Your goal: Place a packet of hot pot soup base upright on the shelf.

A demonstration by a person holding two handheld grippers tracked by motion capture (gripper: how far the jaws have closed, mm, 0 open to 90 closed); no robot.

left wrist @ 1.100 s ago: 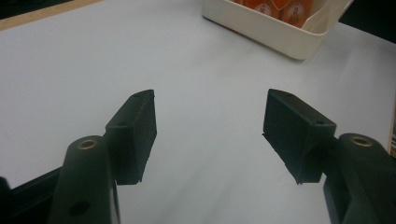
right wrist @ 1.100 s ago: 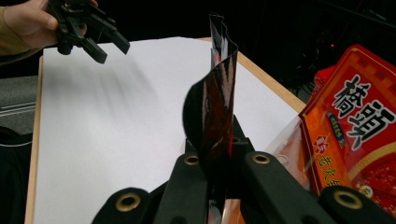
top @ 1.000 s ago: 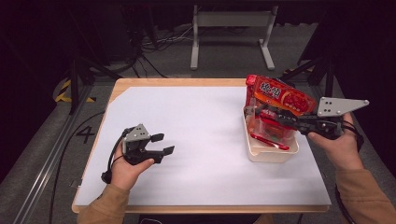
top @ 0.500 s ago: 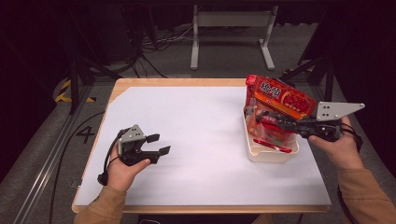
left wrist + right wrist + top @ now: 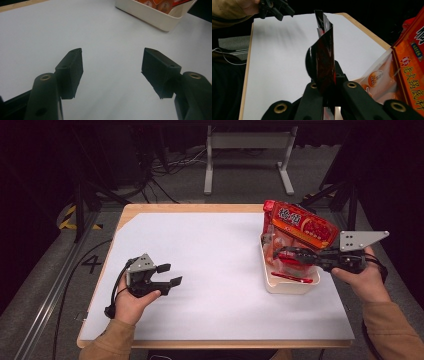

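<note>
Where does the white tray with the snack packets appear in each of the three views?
High view: the white tray stands at the right side of the table, under the right gripper.
Left gripper view: its wall crosses the top right corner.
Right gripper view: I cannot make out the tray itself behind the jaws and the dark packet they clamp.
Shared landmark: the orange-red bag.

A tub (image 5: 287, 286) of snack packets (image 5: 300, 227) stands on the table's (image 5: 210, 255) right side.
</note>
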